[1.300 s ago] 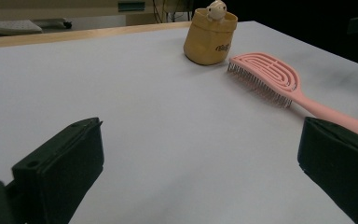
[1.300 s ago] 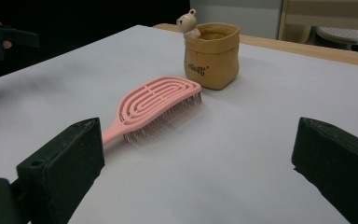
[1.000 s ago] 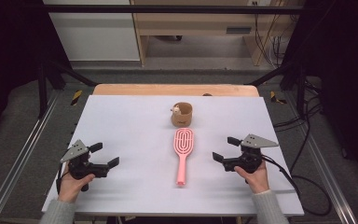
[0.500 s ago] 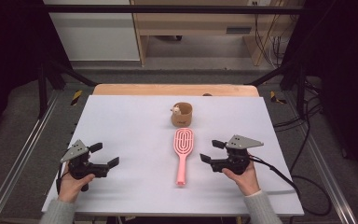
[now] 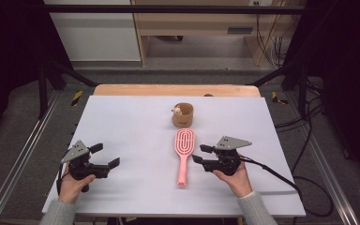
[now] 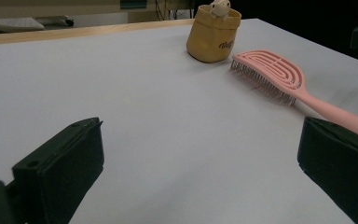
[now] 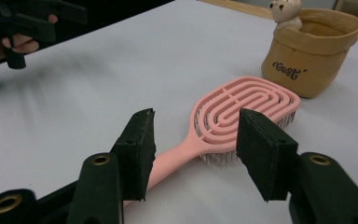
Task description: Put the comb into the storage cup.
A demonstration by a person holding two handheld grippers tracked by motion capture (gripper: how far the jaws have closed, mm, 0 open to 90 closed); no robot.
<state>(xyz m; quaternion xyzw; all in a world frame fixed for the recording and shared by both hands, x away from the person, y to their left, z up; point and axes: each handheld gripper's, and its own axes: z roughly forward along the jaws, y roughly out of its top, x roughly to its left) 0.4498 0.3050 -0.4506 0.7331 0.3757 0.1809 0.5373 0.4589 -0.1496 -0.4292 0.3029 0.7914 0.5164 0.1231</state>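
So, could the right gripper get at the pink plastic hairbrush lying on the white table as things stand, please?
Probably yes: the right gripper sits beside the pink plastic hairbrush, jaws just closing but apart, with bare white table between them.

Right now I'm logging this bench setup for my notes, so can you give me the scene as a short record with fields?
surface: white table top
main item: pink hairbrush, lying flat, bristles down
behind it: tan fabric pouch with a small toy animal peeking out
right hand-held gripper: beside the brush handle, jaws just been closing, not yet pressing it
left hand-held gripper: open, apart from the brush
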